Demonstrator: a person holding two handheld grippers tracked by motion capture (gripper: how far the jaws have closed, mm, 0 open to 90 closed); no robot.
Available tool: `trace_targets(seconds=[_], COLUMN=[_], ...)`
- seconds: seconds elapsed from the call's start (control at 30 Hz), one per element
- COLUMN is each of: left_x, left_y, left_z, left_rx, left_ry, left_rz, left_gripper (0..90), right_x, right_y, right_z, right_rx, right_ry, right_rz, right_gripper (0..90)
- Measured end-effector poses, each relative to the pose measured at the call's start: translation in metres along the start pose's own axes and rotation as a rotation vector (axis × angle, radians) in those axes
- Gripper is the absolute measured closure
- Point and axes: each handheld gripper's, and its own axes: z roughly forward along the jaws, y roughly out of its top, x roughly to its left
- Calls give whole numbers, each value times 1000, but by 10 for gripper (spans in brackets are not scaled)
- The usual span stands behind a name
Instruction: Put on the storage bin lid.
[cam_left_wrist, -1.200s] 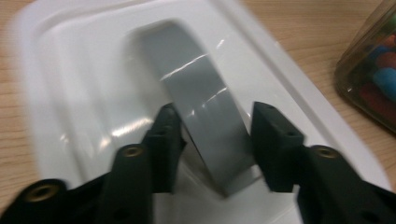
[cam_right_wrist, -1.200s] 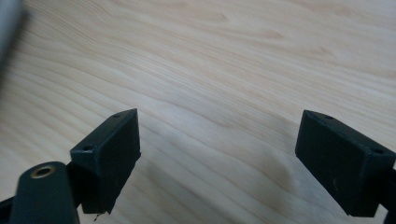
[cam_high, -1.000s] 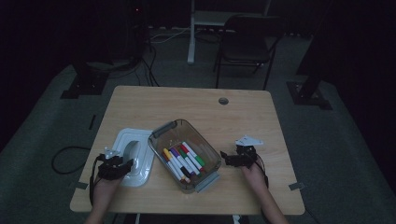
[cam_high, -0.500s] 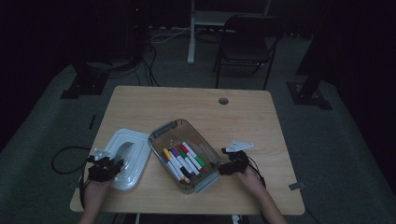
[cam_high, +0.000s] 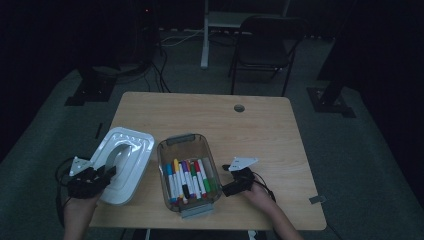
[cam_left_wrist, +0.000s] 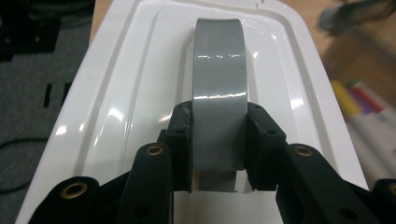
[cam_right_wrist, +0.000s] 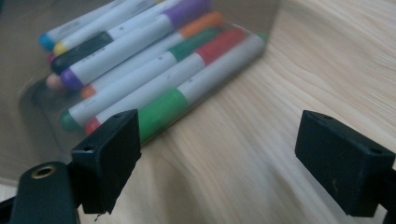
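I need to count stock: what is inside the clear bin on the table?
The clear bin holds markers lying side by side: blue, yellow, black, purple, orange, green and red caps show. Any markers lying underneath the top ones are covered, so a full count isn't possible.

Each hand-held gripper (cam_left_wrist: 217, 140) is black — brass-ringed screw holes, square pads, a grey three-cornered plate on top.

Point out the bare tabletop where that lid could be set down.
Bare wood spans the table's far half, around the cable hole. Crowded: near edge, with lid, marker bin and both grippers.
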Motion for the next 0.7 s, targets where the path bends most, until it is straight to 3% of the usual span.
trace_targets(seconds=[0.13, 0.2, 0.23, 0.3, 0.5, 0.7], left_x=[-8, -8, -13, -18, -42, -56], left_y=[14, 14, 24, 29, 32, 28], left_z=[-14, -14, -26, -30, -21, -6], left_rx=[-32, -32, -63, -64, -34, -3], left_ry=[-36, -36, -90, -124, -205, -249], left_rz=[37, 37, 48, 61, 114, 128], left_gripper=[680, 680, 680, 680, 680, 680], right_x=[10, 12, 18, 23, 35, 49], right_y=[6, 8, 12, 15, 25, 33], right_z=[11, 13, 19, 25, 43, 58], right_rx=[1, 1, -5, -4, 6, 2], right_ry=[31, 33, 46, 59, 68, 91], right_rz=[-37, -38, -65, -77, -96, -117], right_gripper=[140, 140, 138, 138, 136, 136])
